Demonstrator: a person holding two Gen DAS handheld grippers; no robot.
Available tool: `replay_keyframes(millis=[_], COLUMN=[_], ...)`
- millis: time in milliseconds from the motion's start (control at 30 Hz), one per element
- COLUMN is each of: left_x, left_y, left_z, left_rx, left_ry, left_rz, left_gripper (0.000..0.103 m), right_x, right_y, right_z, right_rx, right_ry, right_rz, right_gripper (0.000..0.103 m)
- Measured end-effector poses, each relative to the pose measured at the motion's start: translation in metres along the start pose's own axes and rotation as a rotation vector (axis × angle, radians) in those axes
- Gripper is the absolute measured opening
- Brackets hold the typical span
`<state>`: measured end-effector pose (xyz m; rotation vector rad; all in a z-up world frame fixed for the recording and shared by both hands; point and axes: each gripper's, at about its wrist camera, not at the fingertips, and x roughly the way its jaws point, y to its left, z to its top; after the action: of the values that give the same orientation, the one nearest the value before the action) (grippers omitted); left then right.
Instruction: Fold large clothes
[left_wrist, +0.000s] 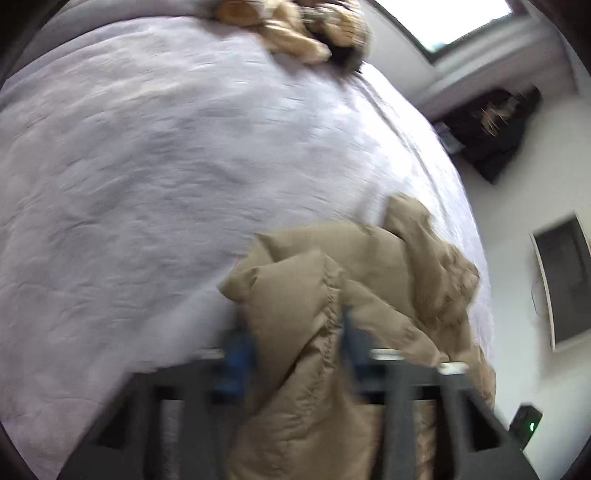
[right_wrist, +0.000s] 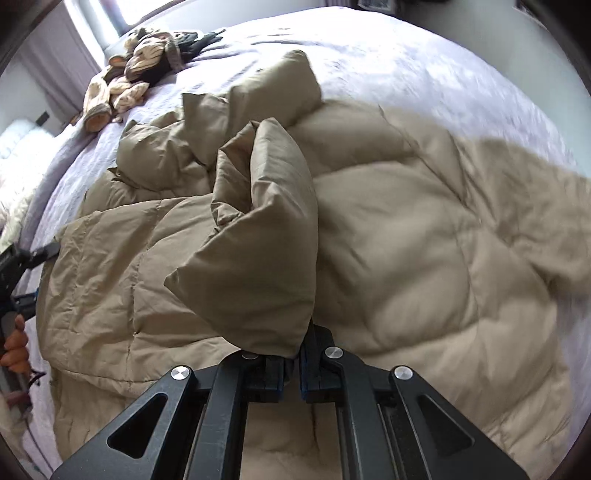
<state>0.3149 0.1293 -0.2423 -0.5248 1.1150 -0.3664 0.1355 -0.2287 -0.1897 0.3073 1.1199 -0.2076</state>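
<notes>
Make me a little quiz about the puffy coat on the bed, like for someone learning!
1. True or false: the right gripper is shut on a fold of the tan coat.
2. What lies at the far end of the bed? A) a stack of books B) a pile of brown and black clothes C) a lamp
3. Fill in: the coat fabric runs between the blue fingers of the left ____.

Key:
1. True, its jaws pinch a raised flap.
2. B, the pile of clothes.
3. Gripper: the left gripper has coat between its jaws; whether its pads press it is too blurred to tell.
</notes>
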Motion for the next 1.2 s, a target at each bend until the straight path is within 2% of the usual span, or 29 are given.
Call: replay_keyframes(millis=[67,100,167,333,467,500,567,633,667,700,733,767,800,867,900,933,1000,1100,1167,1200], left_x=[-0.008,-0.013,-0.023,-0.025,-0.008,-0.006,-0.010,-0.021,-0.029,-0.041,-0.047,-0.057,-0.061,-0.069,-0.069,-0.064,-0.052,-0.022,-0.010,-0.008], left_y=[-0.019,-0.029,-0.032,-0.001,0.026,0.032,0.039,0.043,0.044,0.041,0.040,0.034,0.030,0.017,0.011,0.005,-0.002,-0.002,0.004,0.005], left_z=[-0.007,-0.011,-0.013,0.005,0.012,0.014,0.017,0.018,0.019,0.018,0.017,0.013,0.010,-0.003,-0.010,-0.020,-0.035,-0.055,-0.058,-0.058], left_rx=[0.108,0.164,0.208,0.196,0.195,0.188,0.150,0.120,0.118,0.130,0.143,0.172,0.188,0.235,0.247,0.256,0.273,0.299,0.288,0.282], left_ry=[-0.031,-0.044,-0.061,-0.060,-0.046,-0.052,-0.074,-0.101,-0.111,-0.123,-0.126,-0.128,-0.128,-0.108,-0.092,-0.062,-0.024,0.007,0.024,0.028], left_rz=[0.032,0.044,0.052,0.094,0.220,0.273,0.330,0.348,0.344,0.342,0.341,0.336,0.331,0.309,0.299,0.284,0.280,0.356,0.369,0.377], left_gripper=[0.020,0.020,0.020,0.020,0.020,0.020,0.020,0.020,0.020,0.020,0.020,0.020,0.020,0.020,0.020,0.020,0.021,0.021,0.021,0.021], right_x=[-0.001,-0.002,-0.002,0.002,0.014,0.018,0.031,0.034,0.031,0.027,0.022,0.011,0.003,-0.022,-0.032,-0.043,-0.050,-0.031,0.002,0.013], right_y=[-0.005,-0.008,-0.013,-0.011,0.020,0.026,0.035,0.035,0.032,0.030,0.027,0.021,0.017,0.006,0.005,0.007,0.019,0.033,0.028,0.024], right_z=[-0.002,-0.006,-0.007,-0.007,0.000,0.001,0.007,0.009,0.009,0.008,0.008,0.006,0.004,0.001,0.001,0.002,0.005,0.010,0.009,0.007], right_rx=[0.005,0.009,0.036,0.083,0.072,0.073,0.101,0.134,0.140,0.136,0.132,0.130,0.133,0.127,0.118,0.096,0.018,-0.043,-0.027,-0.017], right_ry=[-0.006,-0.006,-0.004,-0.004,-0.009,-0.010,0.002,0.013,0.023,0.032,0.035,0.025,0.010,-0.044,-0.068,-0.101,-0.126,-0.083,0.005,0.032], right_rz=[0.000,-0.001,0.007,0.056,0.106,0.115,0.126,0.131,0.139,0.134,0.123,0.097,0.083,0.052,0.047,0.055,0.069,0.089,0.041,0.022], right_gripper=[0.006,0.006,0.006,0.006,0.006,0.006,0.006,0.008,0.011,0.025,0.052,0.063,0.068,0.067,0.058,0.039,0.024,0.019,0.019,0.013])
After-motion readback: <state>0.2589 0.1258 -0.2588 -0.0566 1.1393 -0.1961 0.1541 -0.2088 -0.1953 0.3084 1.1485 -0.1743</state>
